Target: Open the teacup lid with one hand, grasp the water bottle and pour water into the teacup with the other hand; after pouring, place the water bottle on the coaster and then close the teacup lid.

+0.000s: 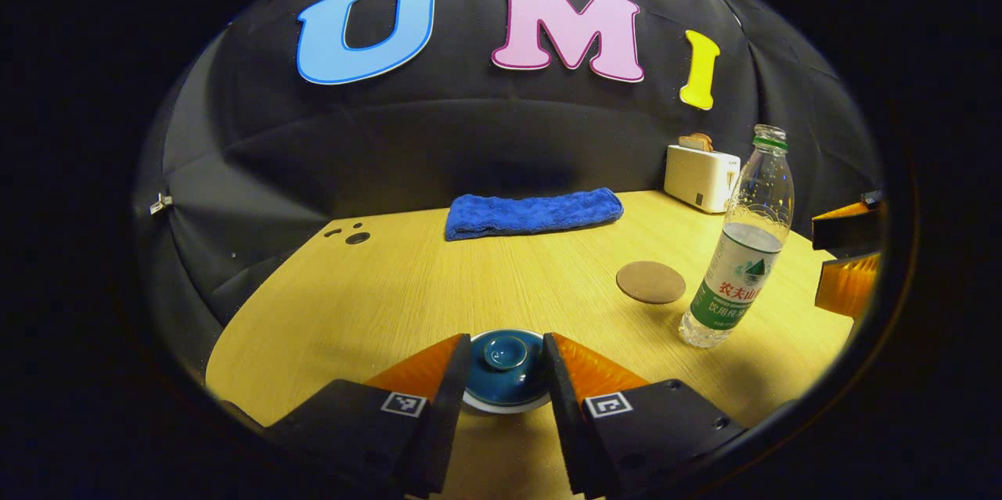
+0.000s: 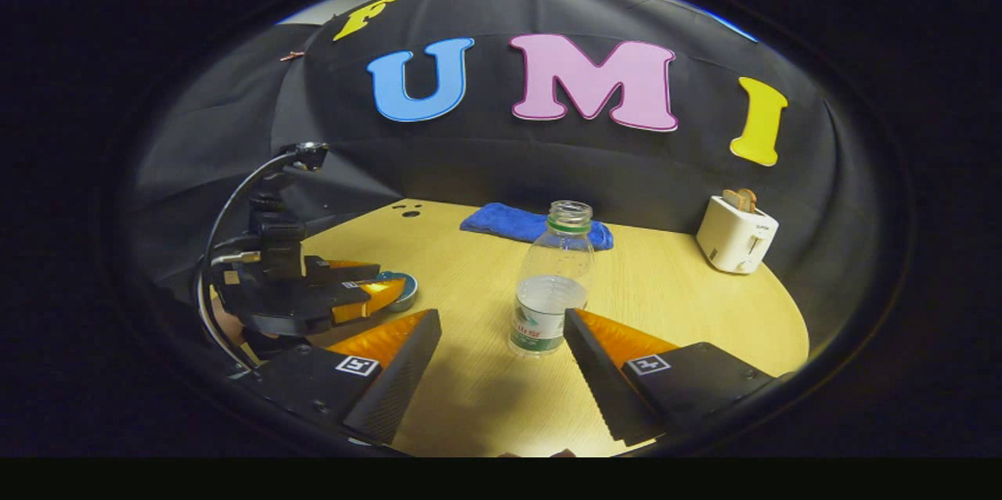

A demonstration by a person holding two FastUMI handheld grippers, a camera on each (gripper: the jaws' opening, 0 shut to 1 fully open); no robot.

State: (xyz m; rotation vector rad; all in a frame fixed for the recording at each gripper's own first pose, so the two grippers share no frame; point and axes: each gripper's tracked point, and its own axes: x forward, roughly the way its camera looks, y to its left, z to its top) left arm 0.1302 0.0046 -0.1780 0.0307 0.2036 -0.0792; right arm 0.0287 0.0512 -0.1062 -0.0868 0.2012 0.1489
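Pale wood-grain table [image 1: 485,281] inside a booth walled with black cloth. Landmark for positions: the water bottle [image 1: 740,250], standing upright on the table, cap off, partly filled.

Left gripper view:
- Left gripper [image 1: 507,365] low over the near table edge, well to the left of the bottle. Jaws part-open, one finger on each side of the teacup [image 1: 505,398]. The fingers sit close beside the cup's rim; whether they actually touch it I cannot tell.
- The teacup lid [image 1: 503,355] is on the cup — dark blue, with a round knob in the middle.
- Coaster [image 1: 650,282], a brown disc, lies flat just left of the bottle, apart from it.
- Folded blue towel [image 1: 534,213] lies behind and left of the bottle, near the wall.
- White toaster [image 1: 701,175] with bread in its slot stands behind the bottle, at the far table edge.
- Fingers of the other gripper show to the right of the bottle, not touching it.

Right gripper view:
- Right gripper [image 2: 502,339] wide open, nothing held. The bottle stands ahead between the two fingers, nearer the right one — no contact visible.
- The left gripper's body and cable sit to the left of the bottle, fingers around the cup.
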